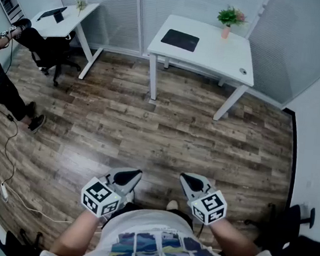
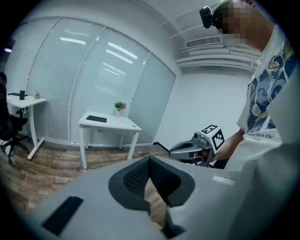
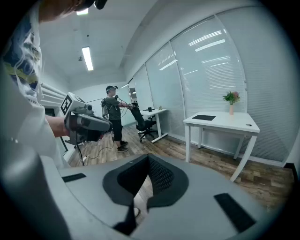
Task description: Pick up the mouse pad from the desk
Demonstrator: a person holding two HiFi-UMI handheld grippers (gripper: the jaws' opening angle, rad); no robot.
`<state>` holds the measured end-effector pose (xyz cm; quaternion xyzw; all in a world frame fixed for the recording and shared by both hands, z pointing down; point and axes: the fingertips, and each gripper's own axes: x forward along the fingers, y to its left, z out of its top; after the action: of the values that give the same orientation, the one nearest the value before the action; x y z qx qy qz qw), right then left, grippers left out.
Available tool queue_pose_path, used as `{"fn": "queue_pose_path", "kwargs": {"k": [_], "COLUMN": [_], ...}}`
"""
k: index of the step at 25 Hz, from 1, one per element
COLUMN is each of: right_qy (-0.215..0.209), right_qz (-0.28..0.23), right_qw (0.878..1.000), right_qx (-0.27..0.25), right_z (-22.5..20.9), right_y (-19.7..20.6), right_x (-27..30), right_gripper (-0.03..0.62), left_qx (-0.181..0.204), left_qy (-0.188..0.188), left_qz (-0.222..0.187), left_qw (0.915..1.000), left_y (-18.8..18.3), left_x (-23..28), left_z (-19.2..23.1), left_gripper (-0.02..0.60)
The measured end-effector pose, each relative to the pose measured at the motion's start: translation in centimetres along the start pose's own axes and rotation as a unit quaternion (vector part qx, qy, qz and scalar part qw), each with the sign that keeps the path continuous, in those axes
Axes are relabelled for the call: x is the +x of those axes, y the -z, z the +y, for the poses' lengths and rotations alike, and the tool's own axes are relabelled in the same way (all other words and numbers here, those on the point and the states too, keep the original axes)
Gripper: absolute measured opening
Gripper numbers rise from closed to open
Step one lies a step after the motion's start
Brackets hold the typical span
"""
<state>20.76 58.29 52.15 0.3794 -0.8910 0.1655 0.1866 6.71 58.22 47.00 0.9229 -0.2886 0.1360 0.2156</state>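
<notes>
Mouse pad (image 1: 180, 39), long axis along desk (image 1: 220, 55); left gripper (image 1: 135, 175), right gripper (image 1: 185, 179) fingers closed.

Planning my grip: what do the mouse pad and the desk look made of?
Mouse pad: thin, matte black, lying flat, probably fabric over rubber; too far to confirm. Desk: smooth white top, likely laminate; slim white legs, perhaps painted metal.

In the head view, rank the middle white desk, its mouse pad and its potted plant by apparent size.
Largest: white desk.
Then mouse pad and potted plant, which look about alike, so I would not rank them.
</notes>
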Motion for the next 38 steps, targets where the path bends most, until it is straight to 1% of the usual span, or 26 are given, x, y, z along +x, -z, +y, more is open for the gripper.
{"fn": "queue_pose_path", "kwargs": {"k": [2, 5, 8, 11, 14, 17, 18, 21, 25, 28, 32, 35, 38], "right_qy": [0.002, 0.009, 0.020, 0.031, 0.039, 0.047, 0.052, 0.065, 0.069, 0.072, 0.075, 0.071, 0.068], "right_qz": [0.007, 0.004, -0.003, 0.007, 0.011, 0.012, 0.012, 0.007, -0.007, -0.018, -0.033, -0.036, -0.037], "right_qw": [1.000, 1.000, 1.000, 0.999, 0.999, 0.998, 0.998, 0.997, 0.997, 0.996, 0.996, 0.996, 0.996], "right_qx": [0.006, 0.009, 0.013, 0.022, 0.029, 0.030, 0.032, 0.035, 0.039, 0.041, 0.047, 0.051, 0.053], "right_z": [1.5, 3.9, 6.4, 8.8, 10.1, 9.7, 9.3, 7.1, 3.1, -0.7, -6.3, -9.8, -13.1], "right_y": [-0.6, -2.1, -3.7, -4.0, -4.3, -5.0, -5.2, -5.9, -7.5, -9.2, -11.1, -12.3, -13.0], "right_x": [2.5, 5.8, 8.3, 10.1, 11.4, 12.3, 12.6, 13.7, 15.9, 17.2, 18.5, 19.5, 20.5], "right_gripper": [-0.002, -0.002, -0.002, -0.002, 0.000, 0.007, 0.038, 0.046, 0.049, 0.055, 0.055, 0.055, 0.057], "left_qx": [-0.003, -0.007, -0.001, 0.009, 0.008, 0.008, 0.009, 0.016, 0.026, 0.027, 0.045, 0.051, 0.054], "left_qy": [-0.005, 0.001, 0.015, 0.026, 0.030, 0.036, 0.038, 0.042, 0.044, 0.045, 0.046, 0.043, 0.044], "left_qz": [-0.003, -0.004, 0.008, 0.019, 0.019, 0.017, 0.017, 0.022, 0.035, 0.043, 0.051, 0.053, 0.056], "left_qw": [1.0000, 1.0000, 0.9999, 0.9995, 0.9993, 0.9992, 0.9991, 0.9987, 0.9981, 0.9977, 0.9967, 0.9963, 0.9960], "left_y": [-0.3, -0.5, -0.2, 0.3, 0.4, -0.1, -0.3, -1.0, -2.8, -4.9, -8.2, -10.9, -12.6], "left_x": [-1.9, -4.9, -7.6, -9.9, -11.1, -10.5, -10.1, -8.2, -5.3, -2.4, 2.2, 5.6, 8.7], "left_z": [2.8, 6.0, 8.4, 10.9, 13.1, 14.7, 15.1, 16.2, 17.9, 19.3, 20.9, 22.3, 23.4], "left_gripper": [0.003, 0.003, 0.003, 0.003, 0.002, 0.003, 0.003, 0.002, 0.002, 0.002, 0.002, 0.002, 0.002]}}
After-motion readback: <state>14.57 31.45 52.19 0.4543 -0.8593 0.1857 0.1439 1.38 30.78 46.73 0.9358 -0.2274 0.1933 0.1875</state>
